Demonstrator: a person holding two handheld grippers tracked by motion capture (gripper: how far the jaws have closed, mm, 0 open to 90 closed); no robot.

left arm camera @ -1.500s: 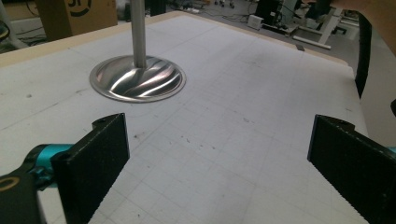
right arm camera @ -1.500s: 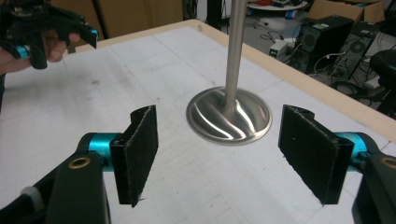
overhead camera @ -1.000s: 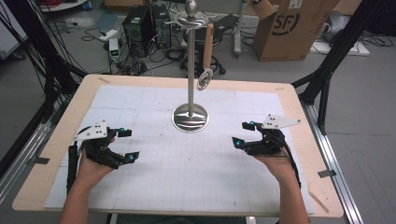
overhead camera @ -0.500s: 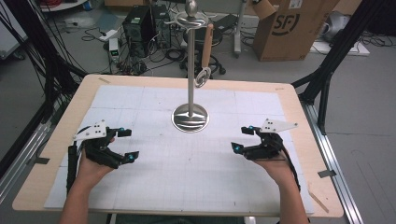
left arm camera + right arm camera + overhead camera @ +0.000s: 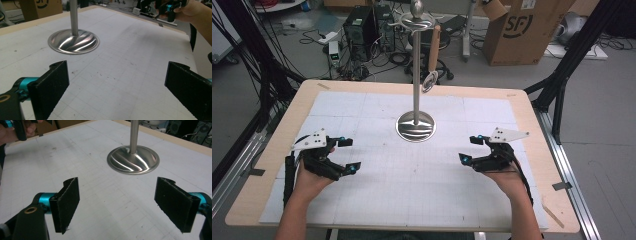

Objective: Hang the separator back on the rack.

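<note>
A polished metal stand [image 5: 415, 126] with a round base and a tall pole rises at the table's middle back; its base also shows in the left gripper view [image 5: 73, 41] and in the right gripper view [image 5: 133, 160]. A tan elongated thing [image 5: 434, 40] with a cord loop hangs from the stand's top hook. My left gripper [image 5: 352, 154] rests at the front left, open, with bare mat between its jaws [image 5: 117, 87]. My right gripper [image 5: 468, 149] sits at the front right; its jaws [image 5: 117, 202] have just been opening and hold nothing.
A white gridded mat [image 5: 422, 195] covers the wooden table [image 5: 532, 130]. Behind the table are a cardboard box [image 5: 524, 30], computer gear and cables on the floor. Black frame posts stand at both sides. The other hand shows far off [image 5: 190, 12] [image 5: 15, 130].
The right gripper's jaws stand slightly wider than a second ago. Both hands stay where they were.
</note>
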